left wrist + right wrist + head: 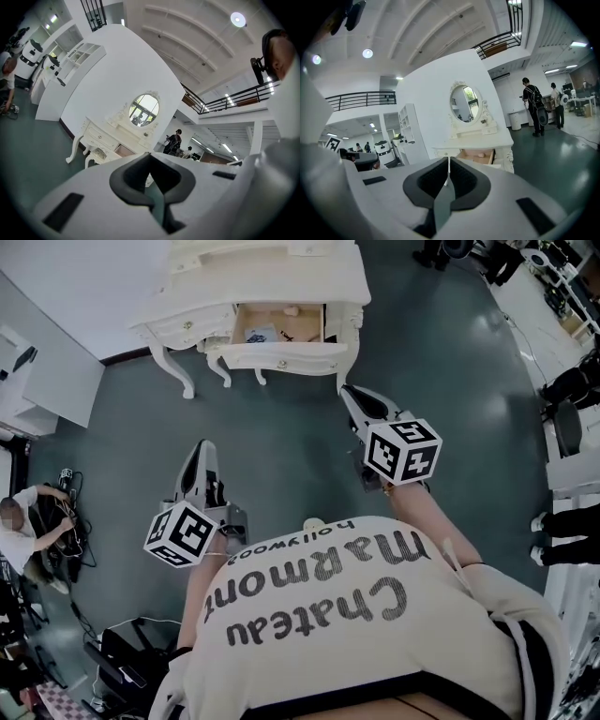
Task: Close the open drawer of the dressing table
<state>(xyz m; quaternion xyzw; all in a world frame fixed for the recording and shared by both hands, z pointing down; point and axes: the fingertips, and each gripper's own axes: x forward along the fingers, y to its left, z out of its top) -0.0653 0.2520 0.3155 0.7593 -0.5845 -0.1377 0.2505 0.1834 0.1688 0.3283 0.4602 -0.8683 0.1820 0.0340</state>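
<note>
Clearly, open drawer [281,358] holds small items [262,334].

I see a crouching person [17,531] among cables [67,526] at nine o'clock (head view), black gear [127,657] at seven, and white shelving [408,126] at nine in the right gripper view.

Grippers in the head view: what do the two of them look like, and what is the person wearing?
The left gripper and right gripper are alike: white bodies tapering to dark grey jaw pads, each carrying a white cube printed with black square markers. No cables show. The person wears a cream top with dark lettering.
</note>
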